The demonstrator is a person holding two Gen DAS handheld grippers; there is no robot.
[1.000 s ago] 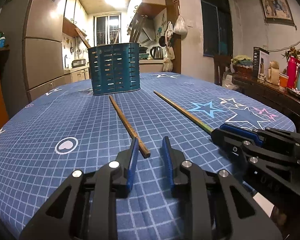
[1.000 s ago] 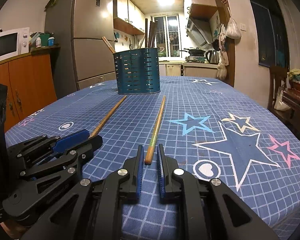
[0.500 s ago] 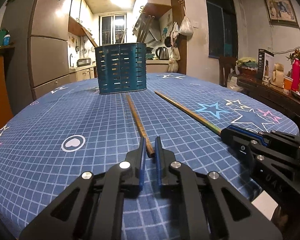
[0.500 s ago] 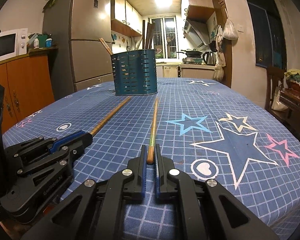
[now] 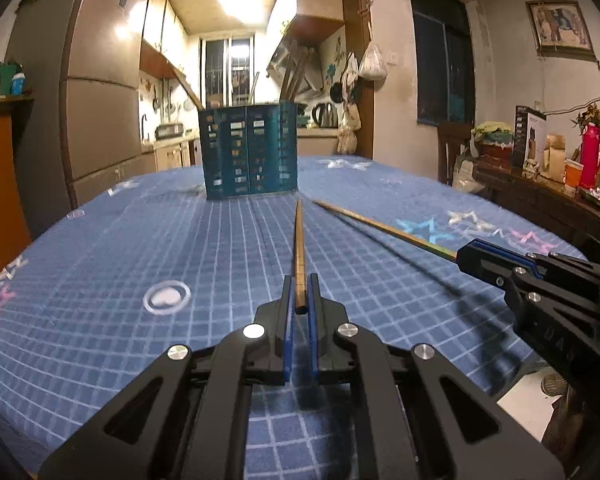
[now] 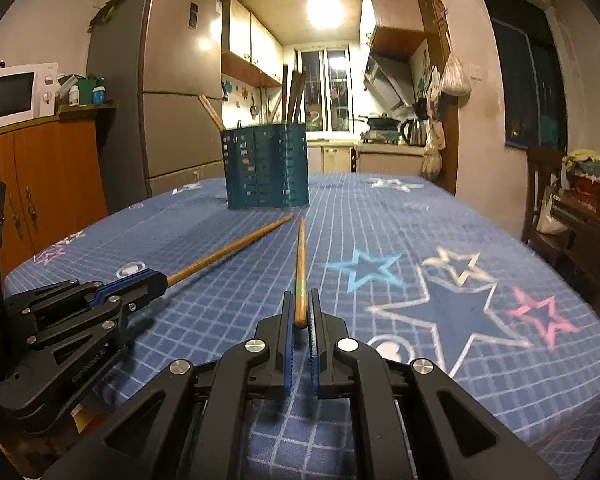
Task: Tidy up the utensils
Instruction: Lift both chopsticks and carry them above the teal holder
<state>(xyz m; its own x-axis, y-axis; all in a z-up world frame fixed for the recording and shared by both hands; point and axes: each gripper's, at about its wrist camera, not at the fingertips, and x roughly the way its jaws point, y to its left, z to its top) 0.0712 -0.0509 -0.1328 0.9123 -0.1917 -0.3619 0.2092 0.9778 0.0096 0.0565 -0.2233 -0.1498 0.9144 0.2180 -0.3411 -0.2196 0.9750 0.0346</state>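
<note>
The desk (image 5: 100,280) in its blue star cloth is carrying the teal slotted utensil holder (image 5: 249,151) at the far side. Both chopsticks are pointing toward it: the left claw (image 5: 299,300) is pinching the brown chopstick (image 5: 299,248) by its butt end, the right claw (image 6: 299,308) is clamping the green-banded chopstick (image 6: 300,264) likewise. Gripped so far back, either stick could be pivoting or slipping on the lift, missing the holder's mouth.
</note>
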